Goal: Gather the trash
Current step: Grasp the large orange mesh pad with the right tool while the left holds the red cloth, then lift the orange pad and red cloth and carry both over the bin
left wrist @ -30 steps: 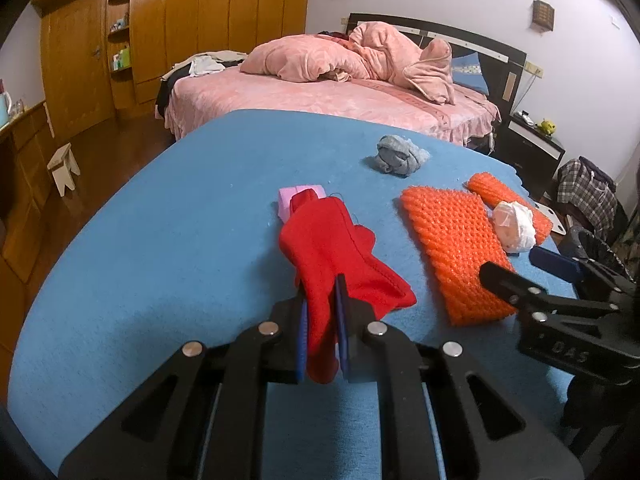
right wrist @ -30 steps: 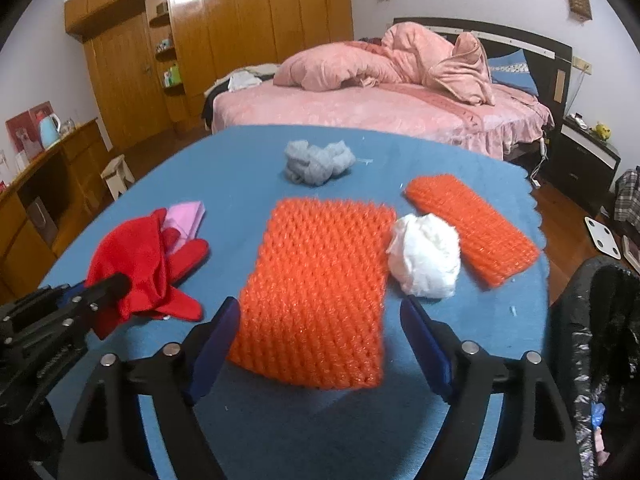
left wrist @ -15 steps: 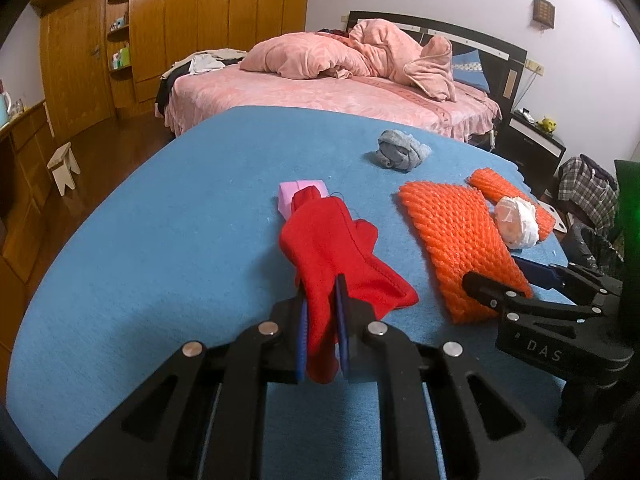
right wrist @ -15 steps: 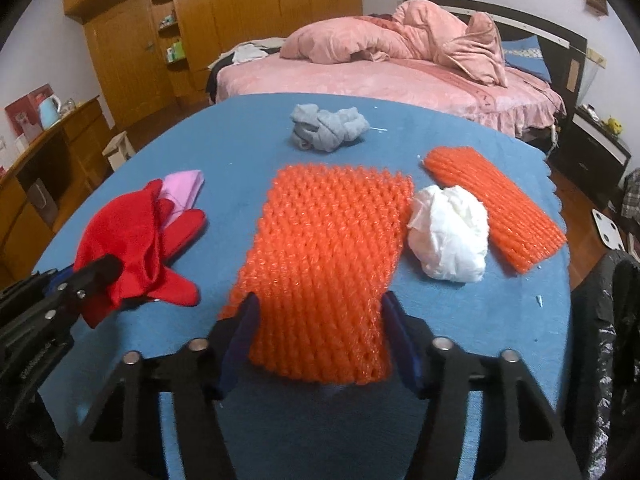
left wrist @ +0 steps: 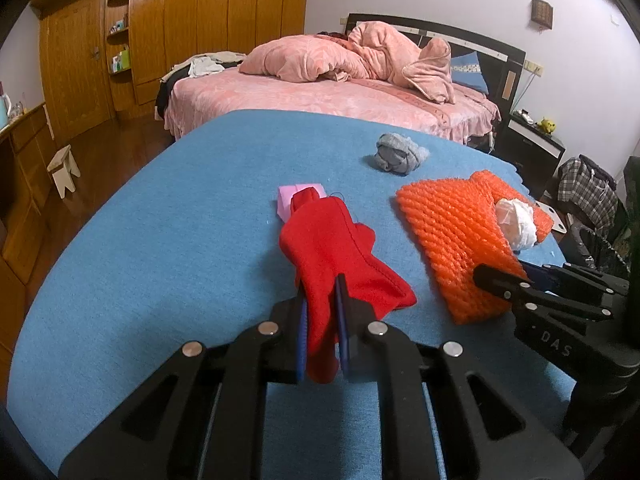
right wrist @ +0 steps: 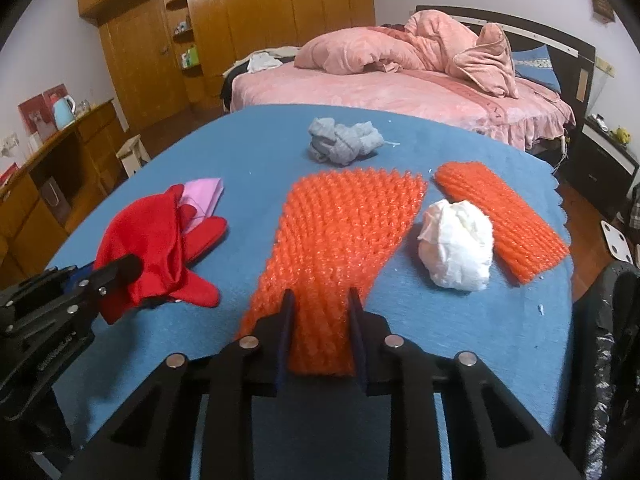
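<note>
On the blue-covered table (left wrist: 160,240) my left gripper (left wrist: 320,286) is shut on the near end of a red cloth (left wrist: 328,240), which lies over a pink paper (left wrist: 286,196). My right gripper (right wrist: 320,294) is closing its jaws on the near edge of the large orange foam net (right wrist: 344,220), and the pads pinch it into a bunch. A white crumpled wad (right wrist: 456,244) lies right of that net, beside a smaller orange net (right wrist: 500,216). A grey crumpled rag (right wrist: 344,140) sits farther back. The left gripper (right wrist: 128,266) shows at the left with the red cloth (right wrist: 148,240).
A black trash bag (right wrist: 612,340) hangs open off the table's right edge. A pink bed (right wrist: 400,88) stands behind the table, a wooden wardrobe (right wrist: 260,20) and a low cabinet (right wrist: 48,184) to the left. The right gripper (left wrist: 492,276) reaches in from the right.
The right gripper's jaws went from wide open to pinched on the large orange net's near edge, bunching it. The left gripper kept still, holding the red cloth.
</note>
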Available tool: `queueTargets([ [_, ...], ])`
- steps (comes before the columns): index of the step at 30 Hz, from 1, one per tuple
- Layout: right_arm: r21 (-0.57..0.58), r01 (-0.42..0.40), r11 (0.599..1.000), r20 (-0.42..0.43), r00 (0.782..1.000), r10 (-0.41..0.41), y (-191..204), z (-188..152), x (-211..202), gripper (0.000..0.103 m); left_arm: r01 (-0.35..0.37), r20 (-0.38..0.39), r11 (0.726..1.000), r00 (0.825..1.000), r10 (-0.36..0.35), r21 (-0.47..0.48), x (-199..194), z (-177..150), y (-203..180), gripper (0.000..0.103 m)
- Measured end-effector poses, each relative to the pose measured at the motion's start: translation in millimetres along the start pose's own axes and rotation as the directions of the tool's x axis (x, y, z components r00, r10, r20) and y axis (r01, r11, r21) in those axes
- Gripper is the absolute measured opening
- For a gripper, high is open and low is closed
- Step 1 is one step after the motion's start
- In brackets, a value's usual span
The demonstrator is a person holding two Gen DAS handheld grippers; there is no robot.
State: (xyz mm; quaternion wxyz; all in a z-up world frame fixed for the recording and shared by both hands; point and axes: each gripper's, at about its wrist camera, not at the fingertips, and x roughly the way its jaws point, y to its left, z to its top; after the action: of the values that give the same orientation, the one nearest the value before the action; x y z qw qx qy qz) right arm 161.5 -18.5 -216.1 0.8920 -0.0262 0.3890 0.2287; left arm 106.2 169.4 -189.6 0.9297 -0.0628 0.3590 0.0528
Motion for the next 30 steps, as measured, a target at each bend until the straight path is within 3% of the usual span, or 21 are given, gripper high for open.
queueTargets([
  [19, 0.005, -0.042, 0.999, 0.091, 0.995, 0.042, -4.8, 17.3, -44.2, 0.025, 0.01, 0.102, 1.0, 0.995, -0.011, 0.012, -41.7, 24.2, -13.9, 0.011],
  [30, 0.035, -0.015, 0.999, 0.171, 0.985, 0.009, -26.6, 28.2, -88.8, 0.025, 0.047, 0.142, 0.998, 0.988, -0.052, 0.04, -64.1, 39.6, -39.1, 0.011],
])
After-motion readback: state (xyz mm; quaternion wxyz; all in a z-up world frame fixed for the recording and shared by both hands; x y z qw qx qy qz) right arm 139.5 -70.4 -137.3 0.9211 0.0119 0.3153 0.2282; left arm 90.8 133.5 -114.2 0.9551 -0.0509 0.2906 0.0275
